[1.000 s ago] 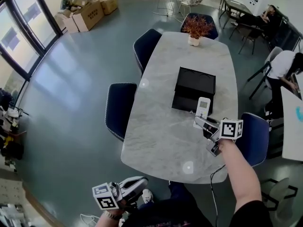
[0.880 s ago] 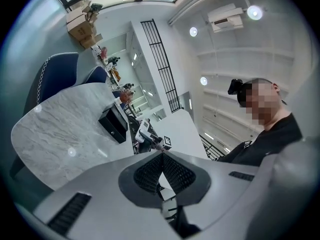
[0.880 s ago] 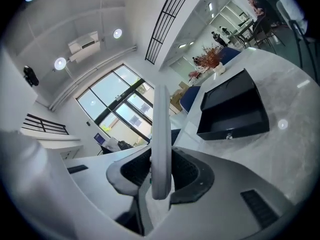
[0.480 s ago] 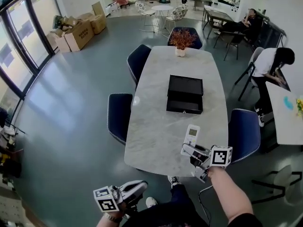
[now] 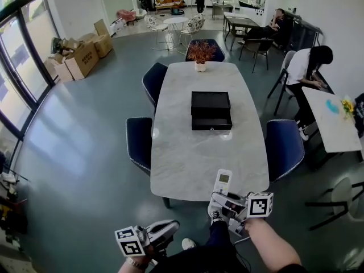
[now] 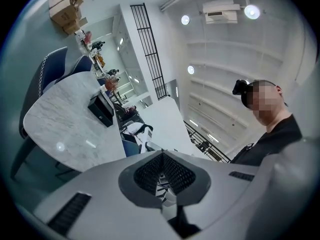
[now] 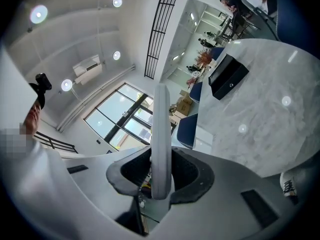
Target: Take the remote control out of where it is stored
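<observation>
Left gripper (image 5: 169,228) low at the near side, jaws together, empty. Right gripper (image 5: 223,200) clamped on the white remote control (image 5: 222,181), which sticks up from it over the marble surface's (image 5: 182,158) near edge. Black drawer box (image 5: 211,111) sits well ahead, mid-surface.

Right hand-held gripper (image 5: 220,198) clamped, left one (image 5: 170,226) seemingly closed

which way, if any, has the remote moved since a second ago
Yes. The remote, clamped in the right gripper, has pulled back from the black box toward the person; it now hangs over the table's near edge.
</observation>
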{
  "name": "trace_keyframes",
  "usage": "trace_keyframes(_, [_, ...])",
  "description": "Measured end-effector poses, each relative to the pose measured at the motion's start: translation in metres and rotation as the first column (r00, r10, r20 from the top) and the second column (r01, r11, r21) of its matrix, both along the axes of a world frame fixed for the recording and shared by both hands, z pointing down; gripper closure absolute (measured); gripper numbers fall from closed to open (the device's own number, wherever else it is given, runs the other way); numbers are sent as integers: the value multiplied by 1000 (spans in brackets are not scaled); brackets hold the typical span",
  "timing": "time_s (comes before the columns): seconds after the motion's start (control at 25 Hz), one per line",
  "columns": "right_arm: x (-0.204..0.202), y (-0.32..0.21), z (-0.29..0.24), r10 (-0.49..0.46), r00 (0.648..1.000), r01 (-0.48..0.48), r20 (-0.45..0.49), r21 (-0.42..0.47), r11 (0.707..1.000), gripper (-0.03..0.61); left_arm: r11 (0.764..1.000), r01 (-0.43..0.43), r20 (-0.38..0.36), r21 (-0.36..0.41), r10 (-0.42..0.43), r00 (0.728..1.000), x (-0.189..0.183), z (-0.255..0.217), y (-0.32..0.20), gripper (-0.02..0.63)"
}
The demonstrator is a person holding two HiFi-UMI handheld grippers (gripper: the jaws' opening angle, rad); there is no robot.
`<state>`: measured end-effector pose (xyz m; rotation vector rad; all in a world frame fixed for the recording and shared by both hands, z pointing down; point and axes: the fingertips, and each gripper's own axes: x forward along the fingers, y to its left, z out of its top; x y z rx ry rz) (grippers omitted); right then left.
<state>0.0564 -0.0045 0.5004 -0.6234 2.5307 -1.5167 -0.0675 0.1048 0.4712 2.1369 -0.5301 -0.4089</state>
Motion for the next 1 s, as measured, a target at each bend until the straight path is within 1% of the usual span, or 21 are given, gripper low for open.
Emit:
trace_keyframes(0.12, [-1,28,4,19,1000,-19,15,-20,1000,465,1000,-16,-3,-8,16,1000,0,3,10,607])
trace_keyframes(0.28, [-4,64,1,35,998,-34,45,-38,999,465,999,-40,-12,5,40,999,5,-2,23,607])
trace_keyframes(0.52, [-7,105,-7,18,998,-15,55,-41,999,465,997,-80,-14,11,80,997,20,-4,37,607])
trace_keyframes(0.6, [-6,116,-10,18,998,-15,66,-46,999,465,996,-90,-16,15,90,996,25,-5,39,607])
trace_keyframes(0.72, [-7,129,-13,21,994,-14,105,-63,998,465,995,-95,-17,17,96,995,31,-5,40,607])
trace_keyframes(0.88, [-2,142,-12,17,997,-13,81,-50,999,465,995,-103,-23,9,103,994,40,-3,44,607])
trace_keyframes(1.0, [-5,150,-11,12,991,-3,132,-71,997,465,993,-115,-22,5,115,993,47,-1,43,607])
